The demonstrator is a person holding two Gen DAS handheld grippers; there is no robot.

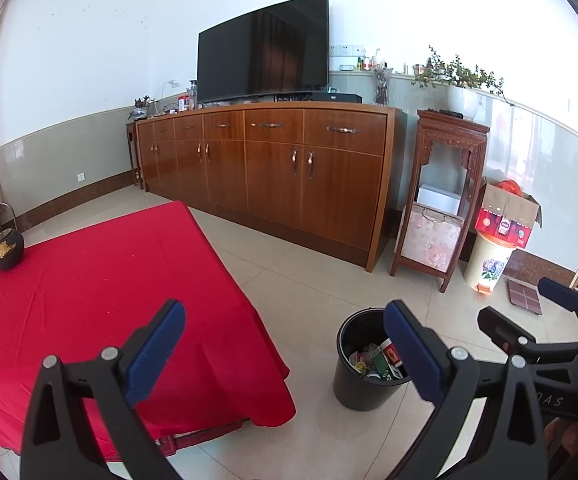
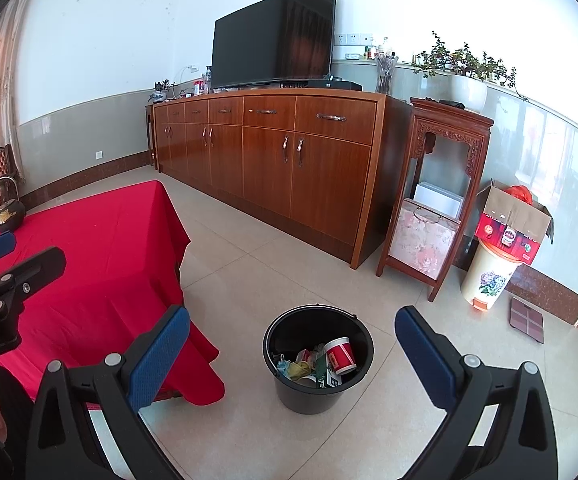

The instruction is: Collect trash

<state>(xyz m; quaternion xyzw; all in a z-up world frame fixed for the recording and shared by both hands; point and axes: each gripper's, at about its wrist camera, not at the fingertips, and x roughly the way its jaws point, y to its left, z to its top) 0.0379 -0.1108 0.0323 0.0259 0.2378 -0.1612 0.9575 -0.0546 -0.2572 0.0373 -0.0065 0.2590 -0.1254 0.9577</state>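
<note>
On the pale tiled floor (image 2: 249,432), just off the near corner of the red-clothed counter (image 1: 89,300), stands a round black plastic bin (image 2: 317,392) holding a red-and-white paper cup (image 2: 341,356), crumpled wrappers and a green carton. Both tools hang level above it, side by side and aimed at the long wooden sideboard (image 1: 273,168). The left gripper (image 1: 285,354) has its jaws spread wide and empty; the right gripper (image 2: 293,354) likewise, framing the bin. At the counter's far edge sits a dark iron teapot (image 1: 3,248).
</note>
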